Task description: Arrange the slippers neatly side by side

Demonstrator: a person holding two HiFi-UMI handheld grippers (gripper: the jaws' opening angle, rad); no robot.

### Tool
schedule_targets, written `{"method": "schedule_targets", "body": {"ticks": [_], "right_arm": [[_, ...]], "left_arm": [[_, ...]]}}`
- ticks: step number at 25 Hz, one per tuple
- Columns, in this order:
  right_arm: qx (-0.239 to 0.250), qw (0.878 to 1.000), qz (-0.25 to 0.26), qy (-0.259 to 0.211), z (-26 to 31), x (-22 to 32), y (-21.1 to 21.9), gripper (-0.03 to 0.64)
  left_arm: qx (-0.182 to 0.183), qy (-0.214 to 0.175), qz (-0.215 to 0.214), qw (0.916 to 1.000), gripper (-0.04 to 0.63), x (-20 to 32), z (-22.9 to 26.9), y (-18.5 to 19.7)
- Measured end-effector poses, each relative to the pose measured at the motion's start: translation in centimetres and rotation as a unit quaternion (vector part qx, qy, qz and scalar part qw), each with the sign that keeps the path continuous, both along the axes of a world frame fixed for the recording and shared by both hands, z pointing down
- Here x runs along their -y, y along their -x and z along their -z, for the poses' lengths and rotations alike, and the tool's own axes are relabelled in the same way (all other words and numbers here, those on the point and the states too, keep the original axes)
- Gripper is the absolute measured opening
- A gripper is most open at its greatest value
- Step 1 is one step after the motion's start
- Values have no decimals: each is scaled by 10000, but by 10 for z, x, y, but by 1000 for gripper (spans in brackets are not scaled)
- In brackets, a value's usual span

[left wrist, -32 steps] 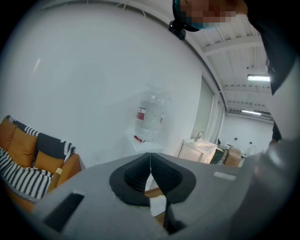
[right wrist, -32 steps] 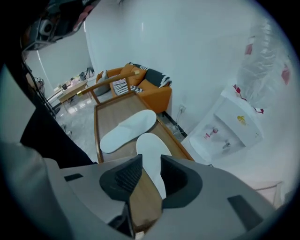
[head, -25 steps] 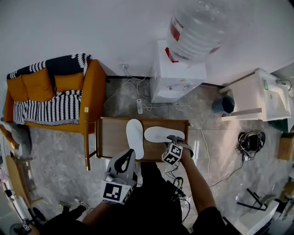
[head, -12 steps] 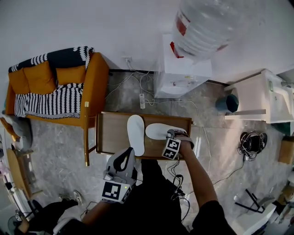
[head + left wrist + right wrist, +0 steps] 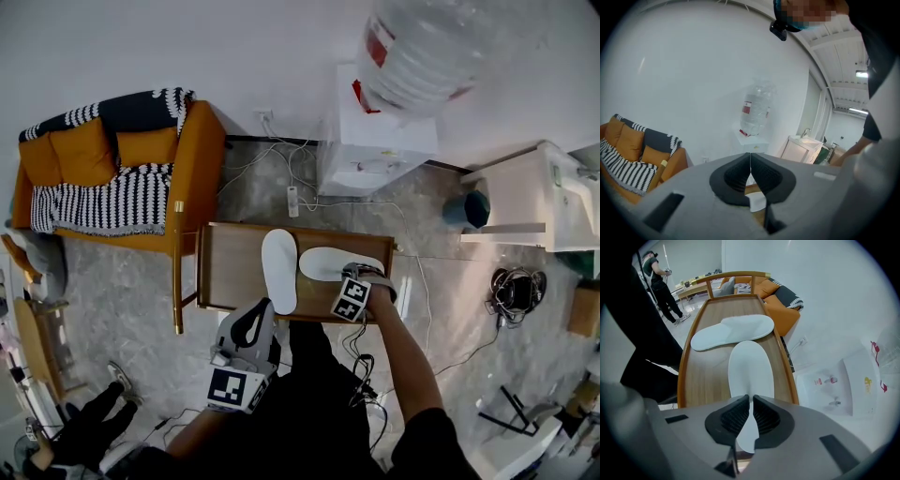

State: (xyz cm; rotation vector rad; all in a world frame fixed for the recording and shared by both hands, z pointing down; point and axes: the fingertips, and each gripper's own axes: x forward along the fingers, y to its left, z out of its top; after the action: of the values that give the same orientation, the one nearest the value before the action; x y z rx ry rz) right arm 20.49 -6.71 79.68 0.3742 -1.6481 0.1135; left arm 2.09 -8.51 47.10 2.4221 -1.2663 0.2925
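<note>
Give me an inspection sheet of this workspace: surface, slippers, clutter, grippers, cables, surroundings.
Surface: wooden table, only the slippers on it.
Job's things: lengthwise slipper and crosswise slipper, white, at a right angle, not side by side.
Clutter: nothing seen.
Grippers: right gripper shut on the crosswise slipper's end, jaws having just closed; left gripper shut, empty, off the table.
Cables: white cables behind the table, black cables at right, on the floor.
Surroundings: sofa, water dispenser, sink cabinet.

Your right gripper (image 5: 364, 277), jaws just closed onto the sideways slipper (image 5: 328, 264), hides its 3 o'clock end; bottle (image 5: 422, 47) cropped, 1 o'clock.
</note>
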Motion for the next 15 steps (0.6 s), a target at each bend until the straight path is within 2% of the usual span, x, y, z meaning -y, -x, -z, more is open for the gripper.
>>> {"method": "schedule_targets", "body": {"ticks": [5,9,15], "right_arm": [[54,9994,-341,53,8,-6,2,28],[136,9967,-801,-1,18,-9,4,26],[362,9858,-1638,-77,36,-13,11,26]], "left_arm": [[-39,-56,-37,10000,17,-4,4,3],[-78,-102,-45,9999,17,-9,8,8],[-151,-174,-74,9997,17,-17,15,15]]}}
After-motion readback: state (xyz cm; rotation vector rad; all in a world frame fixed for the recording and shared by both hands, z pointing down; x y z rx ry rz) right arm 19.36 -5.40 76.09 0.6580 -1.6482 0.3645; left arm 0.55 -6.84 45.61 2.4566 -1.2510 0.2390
